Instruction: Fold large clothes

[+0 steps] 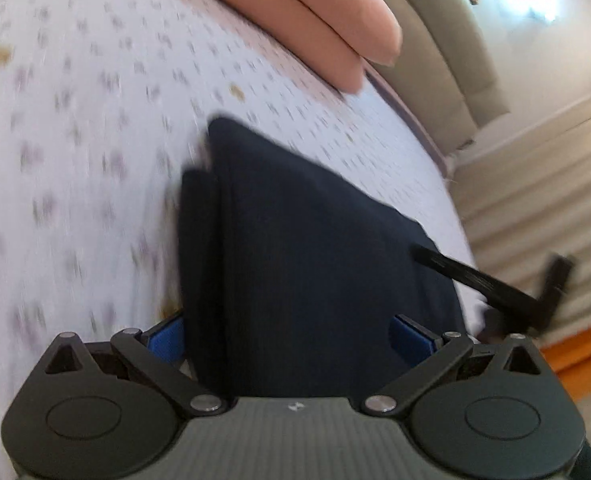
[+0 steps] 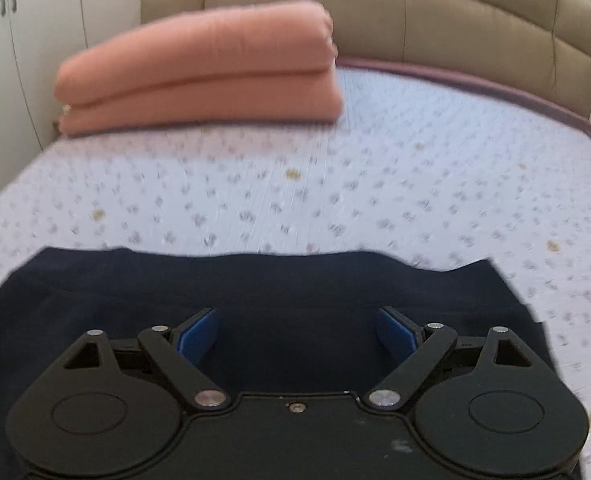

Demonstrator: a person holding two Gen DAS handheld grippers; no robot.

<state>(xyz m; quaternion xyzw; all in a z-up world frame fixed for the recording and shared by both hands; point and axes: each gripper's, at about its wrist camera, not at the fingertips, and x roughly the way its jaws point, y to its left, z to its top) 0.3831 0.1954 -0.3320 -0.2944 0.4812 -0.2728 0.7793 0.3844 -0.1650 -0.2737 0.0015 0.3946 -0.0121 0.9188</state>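
Navy fabric fills the space between both sets of fingers, so your whole next move turns on how that dark garment (image 2: 255, 292) lies under you. In the right wrist view it spreads wide across the near edge of the bed, its long axis running left to right, its far hem a fairly straight line. Your right gripper (image 2: 297, 334) sits directly over it with the blue pads (image 2: 199, 336) spread wide apart and nothing pinched between them. Cloth is beneath them, not in them.

Your left gripper (image 1: 287, 338) is splayed as well. In its view the garment (image 1: 295, 240) rises between the fingers as a folded, layered ridge pointing away from you, but the pads stand clear on either side, so I judge it released rather than clamped. The motion blur makes contact hard to confirm. A black gripper finger, probably your right one, reaches in at the right of that view, so both hands are about equally close.

The floral bedsheet (image 2: 375, 168) is flat and soft. A folded salmon blanket (image 2: 199, 72) rests at the far left, well apart, against the beige padded headboard (image 2: 415, 12), with white wardrobe doors (image 2: 35, 40) at far left.
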